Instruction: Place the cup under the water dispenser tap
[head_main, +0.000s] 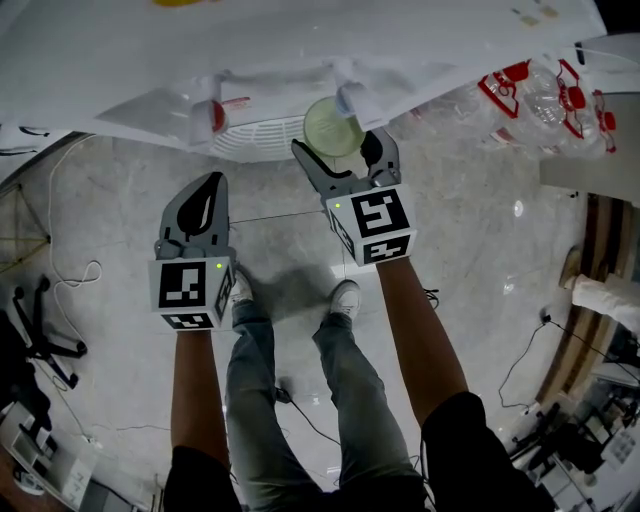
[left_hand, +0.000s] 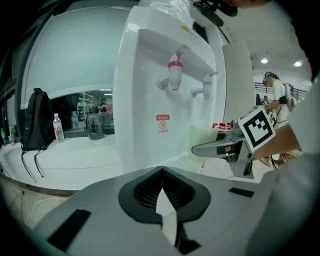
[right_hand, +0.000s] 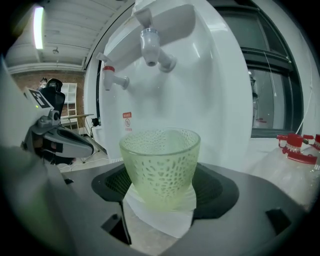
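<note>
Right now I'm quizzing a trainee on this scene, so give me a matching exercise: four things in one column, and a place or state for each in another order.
Things:
1. cup
2. left hand-held gripper
3. red-capped tap
4. bottles

Places or states:
A. jaws together, nothing held
B. on the water dispenser's front
C. gripped between the right hand-held gripper's jaws
D. clear plastic, beside the dispenser

Pairs: 1-C, 2-A, 3-B, 4-D
</note>
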